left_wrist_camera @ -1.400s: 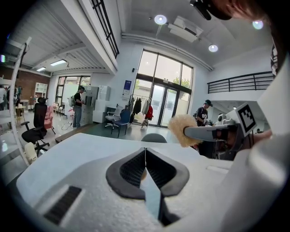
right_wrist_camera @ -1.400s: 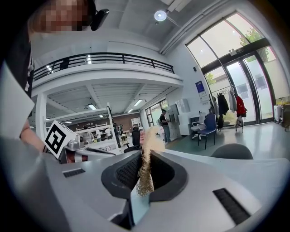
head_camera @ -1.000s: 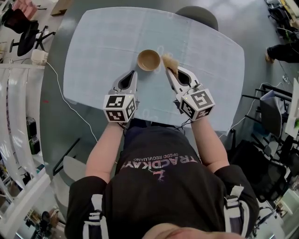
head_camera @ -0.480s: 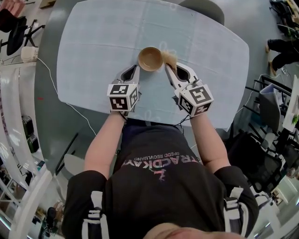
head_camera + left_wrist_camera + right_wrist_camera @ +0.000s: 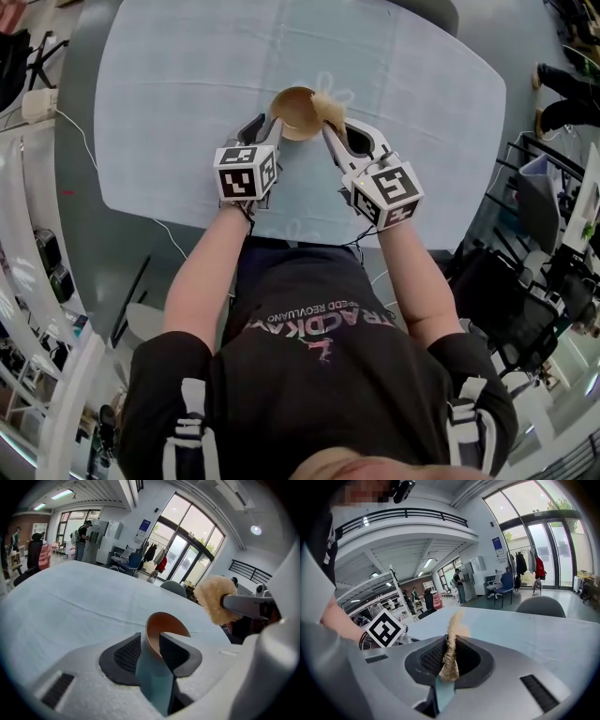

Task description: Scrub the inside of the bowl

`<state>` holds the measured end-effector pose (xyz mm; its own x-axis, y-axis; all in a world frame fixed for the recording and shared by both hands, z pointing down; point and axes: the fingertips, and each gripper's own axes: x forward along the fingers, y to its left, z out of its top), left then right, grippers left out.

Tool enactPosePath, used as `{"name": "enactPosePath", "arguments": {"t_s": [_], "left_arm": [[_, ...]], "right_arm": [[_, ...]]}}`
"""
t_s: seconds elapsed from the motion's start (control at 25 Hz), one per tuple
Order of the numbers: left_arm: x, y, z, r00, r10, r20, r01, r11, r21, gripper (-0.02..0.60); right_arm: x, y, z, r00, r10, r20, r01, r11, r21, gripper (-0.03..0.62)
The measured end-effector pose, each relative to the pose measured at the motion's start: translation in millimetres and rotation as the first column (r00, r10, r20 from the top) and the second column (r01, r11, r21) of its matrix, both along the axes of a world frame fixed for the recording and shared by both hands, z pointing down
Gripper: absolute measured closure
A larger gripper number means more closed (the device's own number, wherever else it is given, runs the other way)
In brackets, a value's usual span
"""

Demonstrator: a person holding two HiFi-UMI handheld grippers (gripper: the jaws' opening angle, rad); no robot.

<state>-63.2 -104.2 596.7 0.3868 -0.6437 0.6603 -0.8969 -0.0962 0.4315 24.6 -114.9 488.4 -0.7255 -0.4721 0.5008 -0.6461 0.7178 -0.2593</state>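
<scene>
A tan wooden bowl (image 5: pixel 295 112) sits tipped on the pale blue table (image 5: pixel 187 94), its inside turned toward the right. My left gripper (image 5: pixel 269 127) has just been opening its jaws, and the bowl's near rim (image 5: pixel 166 623) now stands between the pads, which grip it. My right gripper (image 5: pixel 333 129) is shut on a tan fibrous scrubber (image 5: pixel 328 106). The scrubber hangs at the bowl's right rim. In the left gripper view the scrubber (image 5: pixel 215 599) shows to the upper right of the bowl. The right gripper view shows it (image 5: pixel 451 653) pinched between the pads.
A grey chair (image 5: pixel 431 9) stands beyond the table's far edge. A white cable (image 5: pixel 84 141) runs along the floor on the left. Dark chairs and gear (image 5: pixel 525 309) crowd the right side. The person's torso is close to the near table edge.
Both grippers have moved forward to the bowl. The left one, shut beside the bowl before, now has the rim between its jaws and the bowl is tipped. The scrubber has reached the right rim.
</scene>
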Motion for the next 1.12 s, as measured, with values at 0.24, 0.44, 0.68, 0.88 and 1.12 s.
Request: {"name": "enactPosePath", "arguments": {"t_s": [0.24,0.44,0.68,0.88,1.12], "left_arm": [[2,-6,15,1.0,-0.003,-0.014,0.003,0.999,-0.036,0.451],[2,-12,25,1.0,-0.002,0.0,0.002,0.998,-0.056,0.527],[-1,-14,16,1.0,-0.024,0.003,0.025,0.999,-0.039,0.552],[-9,-12,1,0.999,-0.032,0.023,0.032,0.999,-0.006,0.552],[-9,-11,-32,0.992,0.008,0.125,-0.022,0.994,0.107,0.552]], "right_arm": [[-3,1,7,1.0,0.009,-0.004,-0.009,1.0,-0.013,0.562],[-5,-1,12,1.0,0.011,-0.017,-0.011,1.0,-0.02,0.562],[-10,-2,11,1.0,-0.004,-0.029,0.003,1.0,-0.018,0.562],[-18,1,10,0.998,-0.037,-0.051,0.037,0.999,-0.012,0.562],[-29,17,21,0.986,-0.12,-0.12,0.114,0.992,-0.054,0.562]]}}
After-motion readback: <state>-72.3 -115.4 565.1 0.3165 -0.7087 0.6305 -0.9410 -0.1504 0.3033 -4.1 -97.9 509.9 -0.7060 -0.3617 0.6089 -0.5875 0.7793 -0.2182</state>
